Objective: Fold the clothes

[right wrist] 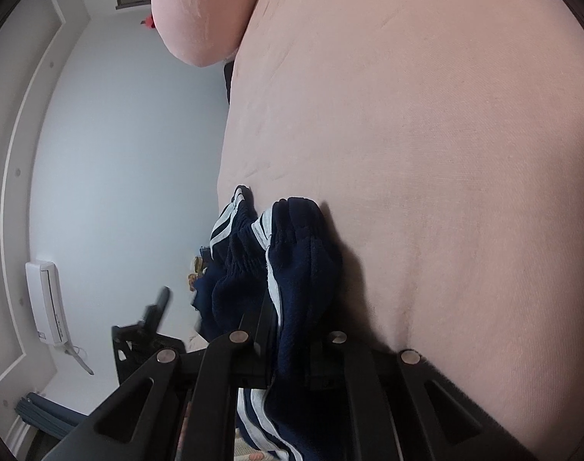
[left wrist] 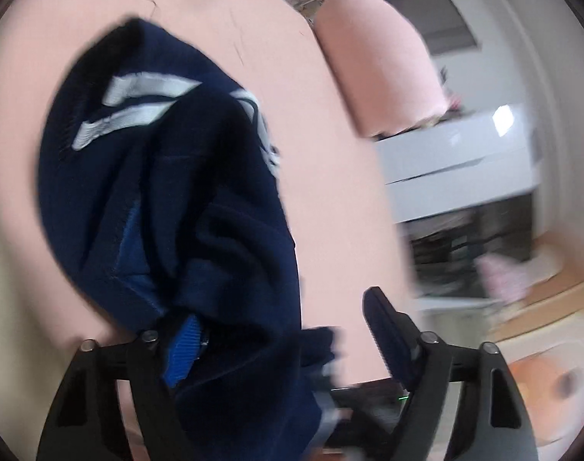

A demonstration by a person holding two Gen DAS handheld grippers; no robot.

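Note:
A navy garment with white stripes (left wrist: 146, 192) hangs bunched over the pink bed sheet (left wrist: 322, 176). In the left wrist view my left gripper (left wrist: 284, 330) stands wide open; the cloth drapes over its left finger, and the right finger (left wrist: 388, 330) is bare. In the right wrist view my right gripper (right wrist: 288, 330) is shut on the same navy garment (right wrist: 299, 261), which bunches up just ahead of the fingers against the pink sheet (right wrist: 445, 153). The other gripper (right wrist: 153, 319) shows small at the left.
A pink pillow (left wrist: 380, 61) lies at the bed's head. A white dresser (left wrist: 457, 153) and wooden floor (left wrist: 553, 269) are beyond the bed. In the right wrist view a pale wall and a white air conditioner (right wrist: 46, 303) fill the left.

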